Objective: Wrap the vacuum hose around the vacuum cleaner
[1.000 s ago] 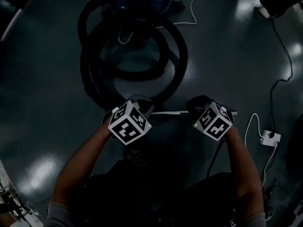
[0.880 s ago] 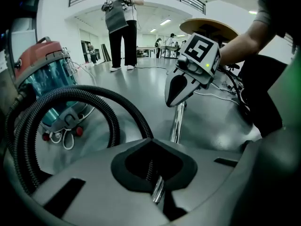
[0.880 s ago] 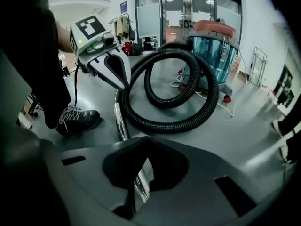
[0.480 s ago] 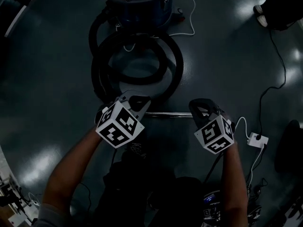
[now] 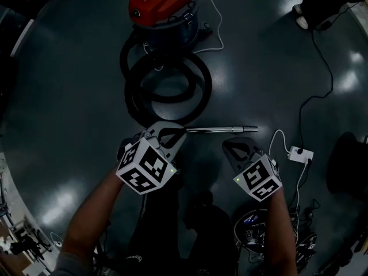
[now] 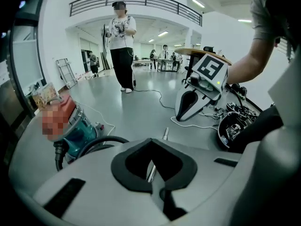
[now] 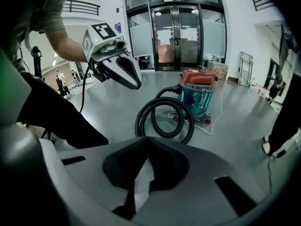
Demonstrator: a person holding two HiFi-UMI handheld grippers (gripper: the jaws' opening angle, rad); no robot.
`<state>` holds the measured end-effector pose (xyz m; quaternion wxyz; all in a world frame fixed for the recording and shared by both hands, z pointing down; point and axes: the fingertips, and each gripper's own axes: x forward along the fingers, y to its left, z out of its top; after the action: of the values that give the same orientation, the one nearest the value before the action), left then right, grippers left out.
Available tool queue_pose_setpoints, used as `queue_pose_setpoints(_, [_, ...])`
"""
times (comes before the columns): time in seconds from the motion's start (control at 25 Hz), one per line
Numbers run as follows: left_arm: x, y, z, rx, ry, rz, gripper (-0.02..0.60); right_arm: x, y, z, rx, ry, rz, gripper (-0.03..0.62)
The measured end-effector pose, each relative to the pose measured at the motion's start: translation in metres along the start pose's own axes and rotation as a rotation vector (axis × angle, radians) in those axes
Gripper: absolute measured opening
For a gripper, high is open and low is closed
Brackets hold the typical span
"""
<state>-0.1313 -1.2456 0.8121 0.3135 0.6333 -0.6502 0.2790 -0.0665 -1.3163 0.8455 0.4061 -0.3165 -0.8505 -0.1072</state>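
Hovering above the floor (image 5: 75,96), the left claw (image 5: 171,135) has its jaws pressed together on nothing. One vacuum cleaner (image 5: 164,10) stands beyond it. Its one black hose (image 5: 168,88) lies coiled on the floor just in front of the vacuum cleaner, not wrapped around it. One metal tube (image 5: 221,130) lies past that coil. The right claw (image 5: 237,149) is likewise closed and empty. One white plug block (image 5: 301,154) lies well right of the vacuum cleaner.

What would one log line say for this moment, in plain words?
hose: coiled on floor before vacuum cleaner, not wrapped | left gripper: shut, empty | right gripper: shut, empty | metal wand: on floor
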Motion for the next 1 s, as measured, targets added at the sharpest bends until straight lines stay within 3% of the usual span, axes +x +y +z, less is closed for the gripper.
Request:
queue_pose_setpoints(0.4, [-0.106, -0.103, 0.089, -0.043, -0.009, -0.054, 0.006, -0.134, 0.096, 0.064, 0.107, -0.092, 0.031, 0.005])
queue_pose_setpoints(0.68, [-0.183, -0.159, 0.134, -0.139, -0.047, -0.036, 0.006, -0.217, 0.15, 0.106, 0.16, -0.161, -0.009, 0.005])
queue_pose_setpoints(1.0, [-0.271, -0.201, 0.186, -0.084, -0.115, -0.051, 0.006, -0.294, 0.183, 0.154, 0.343, -0.306, -0.085, 0.005])
